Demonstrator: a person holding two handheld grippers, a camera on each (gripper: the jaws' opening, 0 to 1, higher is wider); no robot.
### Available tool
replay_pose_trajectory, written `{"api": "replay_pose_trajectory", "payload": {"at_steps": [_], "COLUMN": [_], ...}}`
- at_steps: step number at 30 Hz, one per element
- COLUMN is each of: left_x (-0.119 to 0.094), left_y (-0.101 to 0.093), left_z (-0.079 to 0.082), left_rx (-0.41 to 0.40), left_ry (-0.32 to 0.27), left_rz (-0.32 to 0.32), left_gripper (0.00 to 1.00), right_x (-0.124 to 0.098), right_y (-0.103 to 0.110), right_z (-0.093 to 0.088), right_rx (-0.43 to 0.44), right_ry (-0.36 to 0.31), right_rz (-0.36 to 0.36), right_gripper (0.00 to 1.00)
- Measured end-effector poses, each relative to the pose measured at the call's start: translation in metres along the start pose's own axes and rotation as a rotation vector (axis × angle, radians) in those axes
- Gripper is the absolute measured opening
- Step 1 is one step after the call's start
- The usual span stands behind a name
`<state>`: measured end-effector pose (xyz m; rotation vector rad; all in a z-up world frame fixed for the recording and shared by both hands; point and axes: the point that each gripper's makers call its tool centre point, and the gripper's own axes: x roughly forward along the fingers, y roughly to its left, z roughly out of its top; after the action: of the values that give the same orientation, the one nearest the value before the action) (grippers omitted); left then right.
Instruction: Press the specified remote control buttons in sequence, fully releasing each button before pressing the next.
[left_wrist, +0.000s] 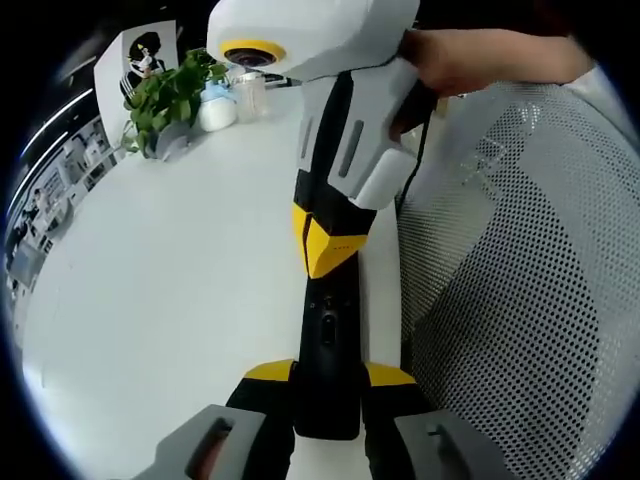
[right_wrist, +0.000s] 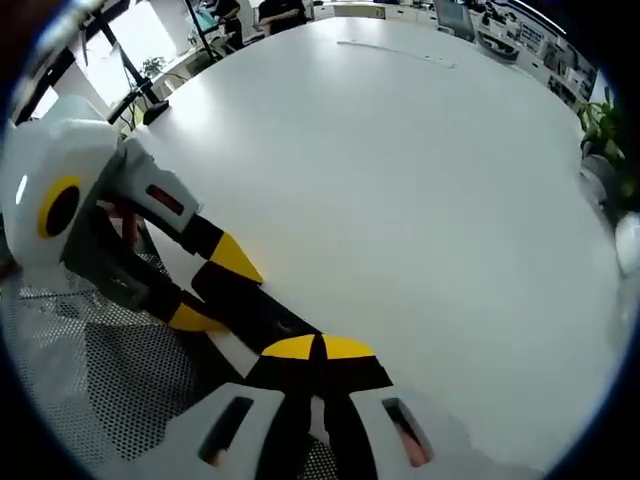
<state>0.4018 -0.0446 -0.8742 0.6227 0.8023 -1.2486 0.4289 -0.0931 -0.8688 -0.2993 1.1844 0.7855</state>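
The white table (left_wrist: 170, 290) was the widest thing in sight, and everything else sat against it. At its near edge stood a white mesh chair back (left_wrist: 520, 300). Above that chair, a hand (left_wrist: 480, 60) gripped the handle of the right gripper (left_wrist: 322, 252), which reached down over the table edge, its yellow-tipped jaws pressed together with the tips down on the upper end of the black remote control (left_wrist: 326, 360). The remote lay out along the table's near edge, its lower end pinched between the jaws of the left gripper (left_wrist: 327, 385). In the right gripper view the left gripper (right_wrist: 215, 285) came in from the chair side. At the table's far edge stood a leafy potted plant (left_wrist: 170, 95) and a small white bottle (left_wrist: 216, 105) beside it.
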Motion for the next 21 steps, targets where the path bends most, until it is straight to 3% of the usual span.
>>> {"api": "replay_pose_trajectory", "payload": {"at_steps": [21], "left_x": [0.0003], "left_y": [0.0002], "left_z": [0.0008], "left_rx": [-0.002], "left_ry": [-0.001], "left_rz": [0.004], "left_gripper": [0.24], "right_x": [0.0004], "right_y": [-0.0005], "right_z": [0.0007], "right_rx": [0.036], "right_ry": [-0.001], "right_rz": [0.007], "right_gripper": [0.0]}}
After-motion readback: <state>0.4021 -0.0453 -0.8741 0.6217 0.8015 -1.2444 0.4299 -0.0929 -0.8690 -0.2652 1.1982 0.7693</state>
